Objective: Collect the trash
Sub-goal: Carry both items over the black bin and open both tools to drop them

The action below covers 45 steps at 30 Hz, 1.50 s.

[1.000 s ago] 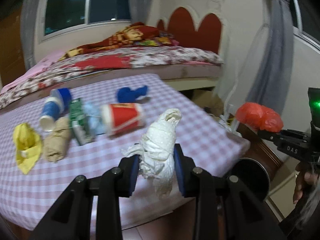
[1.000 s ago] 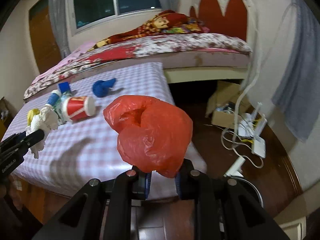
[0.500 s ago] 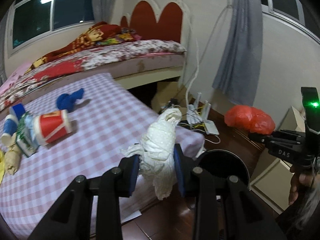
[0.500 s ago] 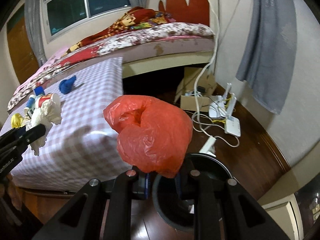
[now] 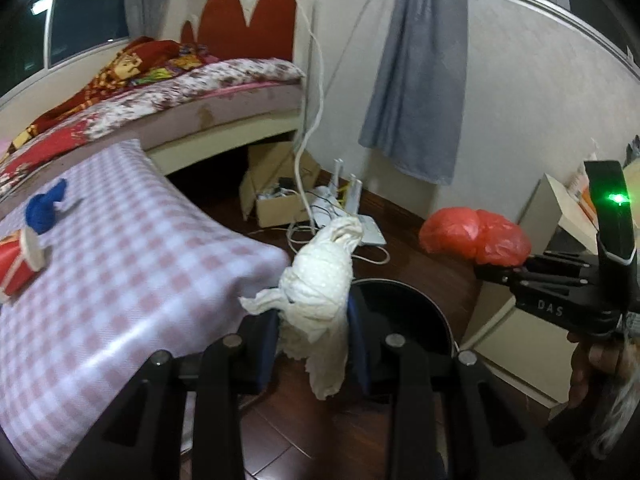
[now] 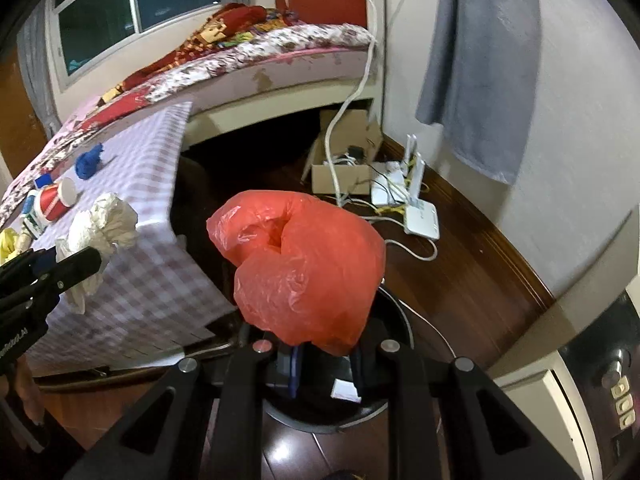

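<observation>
both hand-held grippers now over black bin (image 6: 394,322), clamping trash.

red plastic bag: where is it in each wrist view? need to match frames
Left wrist: red plastic bag at right of centre, held out by the right gripper.
Right wrist: bag fills the centre, clamped in the jaws, above the black trash bin.
Shared landmark: the white router on the floor by the cardboard box.

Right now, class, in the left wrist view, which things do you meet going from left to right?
Red paper cup → blue crumpled wad → open cardboard box → white crumpled paper towel → red plastic bag
</observation>
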Each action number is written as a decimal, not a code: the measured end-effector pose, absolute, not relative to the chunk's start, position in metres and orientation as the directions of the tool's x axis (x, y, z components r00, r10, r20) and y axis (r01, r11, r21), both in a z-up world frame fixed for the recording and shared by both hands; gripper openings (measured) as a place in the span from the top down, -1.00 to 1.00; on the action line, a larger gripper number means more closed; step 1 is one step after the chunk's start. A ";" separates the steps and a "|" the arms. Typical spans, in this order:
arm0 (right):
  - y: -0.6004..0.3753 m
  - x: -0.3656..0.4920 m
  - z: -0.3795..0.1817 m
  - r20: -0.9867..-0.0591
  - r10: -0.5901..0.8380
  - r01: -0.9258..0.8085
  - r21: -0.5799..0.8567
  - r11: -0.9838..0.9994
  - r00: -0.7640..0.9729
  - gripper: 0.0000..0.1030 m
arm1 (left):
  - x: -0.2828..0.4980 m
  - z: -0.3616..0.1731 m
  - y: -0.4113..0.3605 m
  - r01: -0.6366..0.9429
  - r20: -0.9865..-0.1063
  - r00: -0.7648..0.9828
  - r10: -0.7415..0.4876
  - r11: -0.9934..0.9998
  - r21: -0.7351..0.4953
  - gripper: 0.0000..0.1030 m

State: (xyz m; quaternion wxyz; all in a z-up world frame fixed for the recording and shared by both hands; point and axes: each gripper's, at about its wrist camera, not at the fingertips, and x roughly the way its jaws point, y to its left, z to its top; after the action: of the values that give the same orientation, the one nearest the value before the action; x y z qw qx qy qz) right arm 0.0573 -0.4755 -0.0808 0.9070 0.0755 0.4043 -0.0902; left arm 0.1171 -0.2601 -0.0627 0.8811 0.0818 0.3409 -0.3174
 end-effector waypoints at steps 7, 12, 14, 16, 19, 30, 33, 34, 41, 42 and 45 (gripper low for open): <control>-0.489 0.053 -0.107 -0.785 -0.104 0.225 0.046 0.973 0.611 0.60 | 0.117 -0.091 -0.293 0.659 -0.701 0.480 -0.528 0.744 -0.109 0.35; -0.499 0.056 -0.132 -0.820 -0.101 0.218 0.029 0.976 0.564 0.60 | 0.120 -0.115 -0.311 0.675 -0.737 0.433 -0.519 0.729 -0.118 0.35; -0.502 0.057 -0.140 -0.831 -0.100 0.212 0.021 0.977 0.547 0.60 | 0.122 -0.123 -0.315 0.677 -0.747 0.415 -0.520 0.725 -0.127 0.35; -0.503 0.059 -0.149 -0.844 -0.099 0.203 0.011 0.979 0.526 0.60 | 0.125 -0.131 -0.321 0.679 -0.756 0.397 -0.520 0.721 -0.140 0.35; -0.507 0.064 -0.163 -0.864 -0.093 0.188 0.003 0.982 0.495 0.60 | 0.127 -0.142 -0.327 0.684 -0.768 0.374 -0.520 0.714 -0.151 0.35; -0.503 0.091 -0.196 -0.903 -0.051 0.122 0.001 0.993 0.426 0.60 | 0.142 -0.173 -0.335 0.672 -0.801 0.320 -0.505 0.717 -0.184 0.34; -0.501 0.095 -0.200 -0.909 -0.042 0.111 0.005 0.994 0.416 0.60 | 0.144 -0.178 -0.338 0.672 -0.804 0.313 -0.505 0.716 -0.188 0.34; -0.501 0.096 -0.201 -0.910 -0.040 0.109 0.006 0.994 0.412 0.60 | 0.145 -0.179 -0.338 0.672 -0.805 0.310 -0.505 0.716 -0.191 0.34; -0.510 0.101 -0.221 -0.928 -0.140 0.136 -0.098 0.986 0.346 -0.26 | 0.145 -0.183 -0.339 0.663 -0.800 0.351 -0.486 0.733 -0.155 -0.87; -0.517 0.101 -0.223 -0.930 -0.144 0.151 -0.097 0.984 0.339 -0.31 | 0.145 -0.182 -0.338 0.657 -0.800 0.363 -0.477 0.740 -0.142 -0.88; -0.529 0.098 -0.222 -0.928 -0.182 0.196 -0.123 0.973 0.325 -0.39 | 0.146 -0.182 -0.333 0.631 -0.806 0.391 -0.444 0.767 -0.116 -0.92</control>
State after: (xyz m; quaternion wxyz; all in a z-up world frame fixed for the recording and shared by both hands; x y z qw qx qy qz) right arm 0.0983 -0.5290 -0.2223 0.8138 0.0059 0.5693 -0.1161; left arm 0.1463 -0.3331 -0.1818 0.8273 0.1048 0.4462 -0.3247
